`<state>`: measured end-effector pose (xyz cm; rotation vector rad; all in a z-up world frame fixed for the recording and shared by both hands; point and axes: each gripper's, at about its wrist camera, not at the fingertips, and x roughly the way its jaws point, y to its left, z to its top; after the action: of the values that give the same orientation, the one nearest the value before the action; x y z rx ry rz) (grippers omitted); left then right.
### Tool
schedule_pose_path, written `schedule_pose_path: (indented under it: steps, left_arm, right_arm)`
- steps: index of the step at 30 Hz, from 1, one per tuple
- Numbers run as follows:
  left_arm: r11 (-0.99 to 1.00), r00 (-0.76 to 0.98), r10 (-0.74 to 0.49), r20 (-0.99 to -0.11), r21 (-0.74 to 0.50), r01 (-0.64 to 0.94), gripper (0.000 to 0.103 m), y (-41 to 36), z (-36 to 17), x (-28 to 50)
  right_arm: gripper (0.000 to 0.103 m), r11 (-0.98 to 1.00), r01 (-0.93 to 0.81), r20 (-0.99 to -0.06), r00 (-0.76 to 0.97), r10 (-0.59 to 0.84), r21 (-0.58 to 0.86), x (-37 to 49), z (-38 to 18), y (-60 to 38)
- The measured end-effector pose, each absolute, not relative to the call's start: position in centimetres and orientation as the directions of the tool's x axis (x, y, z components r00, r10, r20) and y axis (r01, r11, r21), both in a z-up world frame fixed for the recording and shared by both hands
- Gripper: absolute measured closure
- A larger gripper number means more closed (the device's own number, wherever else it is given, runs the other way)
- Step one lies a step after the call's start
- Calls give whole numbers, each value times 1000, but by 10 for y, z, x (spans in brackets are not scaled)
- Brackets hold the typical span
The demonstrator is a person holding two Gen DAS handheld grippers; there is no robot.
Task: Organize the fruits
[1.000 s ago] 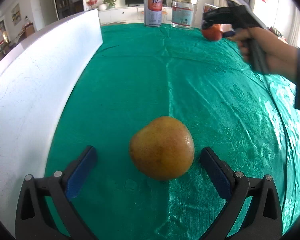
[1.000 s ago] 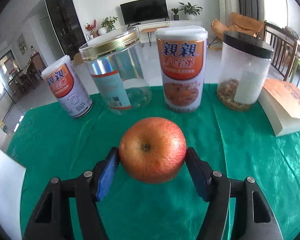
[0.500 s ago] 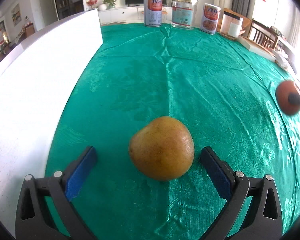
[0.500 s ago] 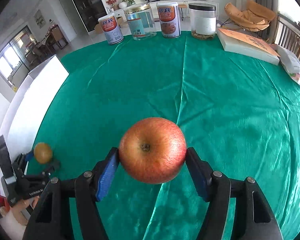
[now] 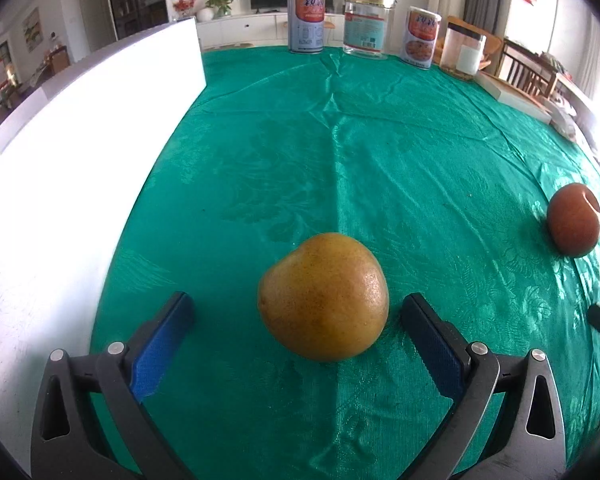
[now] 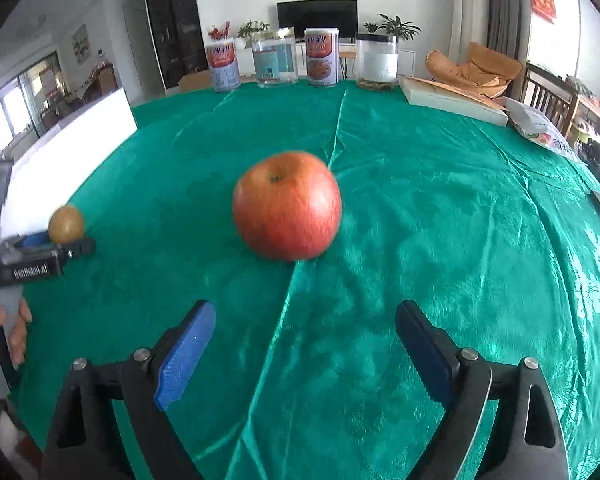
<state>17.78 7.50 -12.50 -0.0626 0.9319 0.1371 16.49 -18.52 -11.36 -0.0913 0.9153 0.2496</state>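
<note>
Right gripper (image 6: 302, 354) jaws opening, nothing between them, apple (image 6: 287, 205) set down on green cloth (image 6: 420, 220) just ahead; left gripper (image 5: 298, 334) spread wide around yellow-brown fruit (image 5: 323, 297), pads not touching; both fruits seemingly placed, well apart, grouping maybe unfinished.

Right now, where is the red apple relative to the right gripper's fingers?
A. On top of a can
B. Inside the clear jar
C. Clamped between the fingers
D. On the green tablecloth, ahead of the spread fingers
D: the red apple rests on the green tablecloth beyond the right gripper, whose fingers are opening with nothing between them.
</note>
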Motion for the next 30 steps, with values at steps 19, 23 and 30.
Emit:
schedule_pose_path:
  steps: [19,23,30]
  left_arm:
    - [988,588,95,-804,5,-152,0,76,-125,178]
    - [988,588,95,-804,6,-152,0,76,-125,178]
    - [988,587,95,-804,5,-152,0,76,-125,178]
  right_arm:
    - [0,965,-263,-818,554,157,7,174,-122,-178]
    - [0,965,-263,-818,554,157,7,173,-122,-178]
    - [0,965,-263,-818,554,156,6,173,-122,-178]
